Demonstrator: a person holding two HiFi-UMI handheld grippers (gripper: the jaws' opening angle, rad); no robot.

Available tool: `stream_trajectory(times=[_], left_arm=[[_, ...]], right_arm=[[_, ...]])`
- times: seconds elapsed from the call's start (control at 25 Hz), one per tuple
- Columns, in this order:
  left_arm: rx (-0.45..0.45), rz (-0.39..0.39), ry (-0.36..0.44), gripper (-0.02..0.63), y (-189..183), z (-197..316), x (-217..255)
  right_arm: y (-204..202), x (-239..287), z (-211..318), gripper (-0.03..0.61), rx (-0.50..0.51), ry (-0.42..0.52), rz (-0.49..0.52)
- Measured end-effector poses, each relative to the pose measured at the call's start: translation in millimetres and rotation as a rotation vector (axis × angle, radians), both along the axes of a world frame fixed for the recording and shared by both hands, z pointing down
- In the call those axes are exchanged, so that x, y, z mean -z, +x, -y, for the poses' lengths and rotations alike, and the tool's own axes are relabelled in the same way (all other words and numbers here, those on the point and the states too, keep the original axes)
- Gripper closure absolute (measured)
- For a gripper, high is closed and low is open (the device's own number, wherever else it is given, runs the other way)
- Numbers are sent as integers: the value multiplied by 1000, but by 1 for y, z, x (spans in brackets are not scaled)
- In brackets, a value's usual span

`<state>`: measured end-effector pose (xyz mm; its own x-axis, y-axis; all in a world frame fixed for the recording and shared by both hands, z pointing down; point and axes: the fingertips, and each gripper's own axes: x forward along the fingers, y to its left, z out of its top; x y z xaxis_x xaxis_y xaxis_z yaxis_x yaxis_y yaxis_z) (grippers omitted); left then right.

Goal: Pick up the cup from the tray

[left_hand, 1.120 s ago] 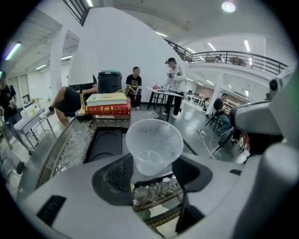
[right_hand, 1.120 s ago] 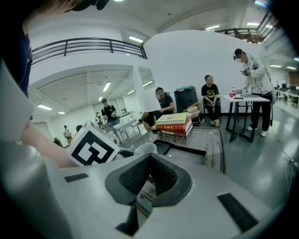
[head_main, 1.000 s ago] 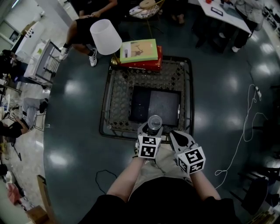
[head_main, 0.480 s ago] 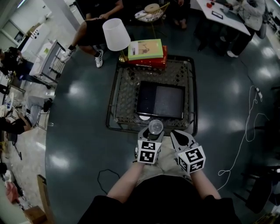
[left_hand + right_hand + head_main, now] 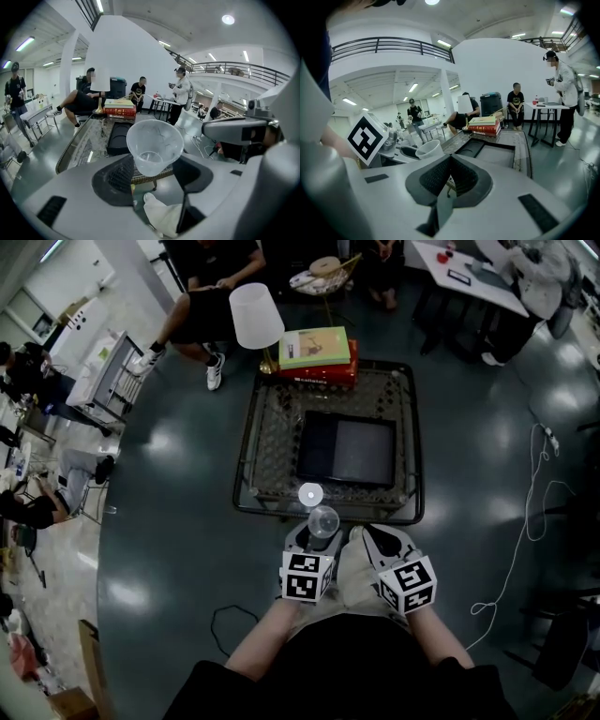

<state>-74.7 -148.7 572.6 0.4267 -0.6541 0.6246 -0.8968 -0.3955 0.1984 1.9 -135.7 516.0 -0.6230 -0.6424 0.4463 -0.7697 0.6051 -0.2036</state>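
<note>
So far: cup (image 5: 323, 519) is off the tray (image 5: 302, 442), held on its near side
Left tongs (image 5: 322, 527): pinching the cup by its sides
Right tongs (image 5: 375, 538): pressed together, empty
Left to do: nothing much, I judge

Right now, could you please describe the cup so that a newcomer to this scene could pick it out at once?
Find the low table with the dark tray, stacked books and lamp, then look just past its near edge to the left hand-held gripper. The cup is gripped between its jaws: a clear, tapered, empty plastic cup, unlike the opaque white lamp.
</note>
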Motion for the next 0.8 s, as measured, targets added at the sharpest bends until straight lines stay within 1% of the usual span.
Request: stream_trajectory(times=[0.52, 0.8], left_arm=[[49, -68, 43, 348, -29, -54, 30], [48, -82, 56, 348, -32, -71, 34]], right_arm=[[-18, 2, -43, 566, 46, 22, -17], [-23, 3, -57, 566, 55, 38, -21]])
